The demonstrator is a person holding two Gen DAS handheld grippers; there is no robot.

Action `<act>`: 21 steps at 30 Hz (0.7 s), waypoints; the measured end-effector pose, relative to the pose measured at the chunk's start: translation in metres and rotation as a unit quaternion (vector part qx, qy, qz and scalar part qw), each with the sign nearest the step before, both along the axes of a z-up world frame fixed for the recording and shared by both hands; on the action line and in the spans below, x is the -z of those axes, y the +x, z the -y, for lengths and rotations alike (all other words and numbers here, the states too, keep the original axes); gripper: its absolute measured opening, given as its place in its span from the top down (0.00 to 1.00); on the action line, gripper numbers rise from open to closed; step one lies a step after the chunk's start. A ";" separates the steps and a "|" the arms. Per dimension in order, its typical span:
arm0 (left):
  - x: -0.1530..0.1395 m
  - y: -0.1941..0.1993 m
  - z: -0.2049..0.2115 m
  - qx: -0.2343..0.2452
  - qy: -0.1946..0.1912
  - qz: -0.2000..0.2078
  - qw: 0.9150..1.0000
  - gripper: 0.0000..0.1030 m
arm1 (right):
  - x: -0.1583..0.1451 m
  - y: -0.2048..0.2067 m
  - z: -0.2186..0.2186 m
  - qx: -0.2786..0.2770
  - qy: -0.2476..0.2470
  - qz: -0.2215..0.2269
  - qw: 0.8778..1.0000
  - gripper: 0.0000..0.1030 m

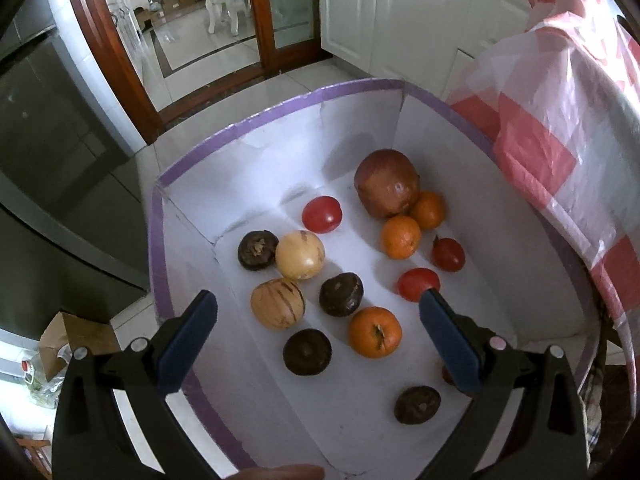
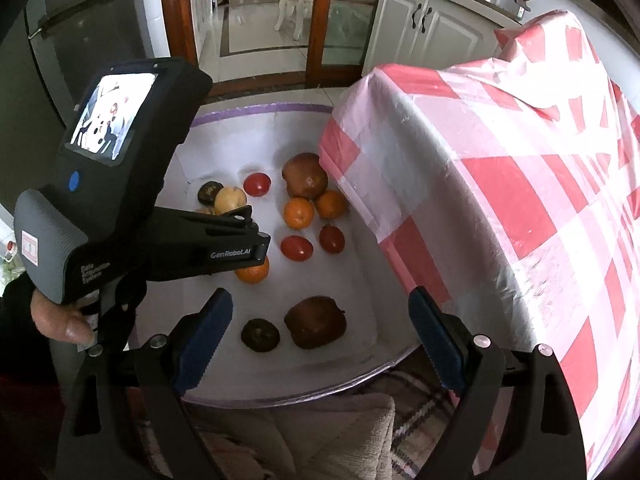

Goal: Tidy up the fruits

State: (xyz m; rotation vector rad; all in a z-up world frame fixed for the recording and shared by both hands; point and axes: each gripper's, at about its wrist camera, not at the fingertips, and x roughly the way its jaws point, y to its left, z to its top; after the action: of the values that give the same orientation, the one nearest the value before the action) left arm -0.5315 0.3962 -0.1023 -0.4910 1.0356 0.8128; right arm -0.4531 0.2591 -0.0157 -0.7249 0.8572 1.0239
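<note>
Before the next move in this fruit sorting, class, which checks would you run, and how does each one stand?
1. Left gripper open and empty: ok.
2. Right gripper open and empty: ok.
3. Fruit all inside the white box: ok.
4. Nearest orange lies free between the left gripper's fingers: ok.
5. Checked cloth clear of the fruit: cannot tell, it overhangs one side.
6. Place for sorted fruit in view: not ok.

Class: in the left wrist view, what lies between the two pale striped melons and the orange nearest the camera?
A dark brown fruit lies between the striped melons and that orange, in the left wrist view.
</note>
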 end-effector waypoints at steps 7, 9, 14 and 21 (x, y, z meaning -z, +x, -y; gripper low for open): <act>-0.001 0.000 0.000 0.001 -0.005 0.002 1.000 0.02 | 0.003 0.002 -0.003 0.000 -0.010 -0.002 1.000 0.16; -0.001 0.001 0.001 0.001 -0.005 0.003 1.000 0.02 | 0.004 0.003 -0.006 -0.001 -0.011 -0.002 1.000 0.16; 0.001 0.002 0.001 0.004 -0.006 0.005 1.000 0.02 | 0.005 0.002 -0.005 0.000 -0.012 -0.002 1.000 0.16; 0.002 0.002 0.000 0.005 -0.008 0.007 1.000 0.02 | 0.009 0.004 -0.007 0.001 -0.014 -0.004 1.000 0.16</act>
State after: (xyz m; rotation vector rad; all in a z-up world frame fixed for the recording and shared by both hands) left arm -0.5292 0.3958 -0.1039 -0.5050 1.0320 0.7921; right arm -0.4495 0.2657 -0.0252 -0.7429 0.8801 1.0154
